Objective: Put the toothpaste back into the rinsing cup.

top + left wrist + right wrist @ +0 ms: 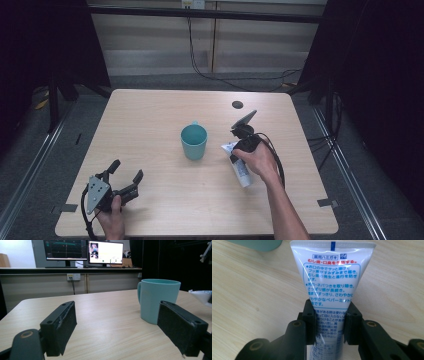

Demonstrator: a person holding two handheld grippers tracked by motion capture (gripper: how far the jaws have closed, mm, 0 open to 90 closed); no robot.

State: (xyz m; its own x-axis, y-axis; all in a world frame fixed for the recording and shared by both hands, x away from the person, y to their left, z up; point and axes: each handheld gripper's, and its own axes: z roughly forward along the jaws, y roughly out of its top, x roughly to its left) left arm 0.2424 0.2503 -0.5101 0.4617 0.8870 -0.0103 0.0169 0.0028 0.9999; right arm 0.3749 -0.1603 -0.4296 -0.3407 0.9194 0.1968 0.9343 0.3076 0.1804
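A white toothpaste tube (241, 172) with blue and red print lies on the wooden table (150, 110), right of a teal cup (194, 141). My right gripper (236, 159) points down at it and is shut on the tube. In the right gripper view both pads pinch the tube (331, 277) around its middle, its flat crimped end pointing away toward the cup (257, 243). My left gripper (126, 170) rests near the front left corner, open with nothing between its fingers. In the left gripper view the cup (157, 300) stands beyond the right jaw of my left gripper (116, 315).
A small dark round spot (237, 104) marks the table's far right part. Cables (200, 65) hang behind the table, and dark curtains stand on both sides. Two monitors (85, 251) sit on a bench beyond the far edge.
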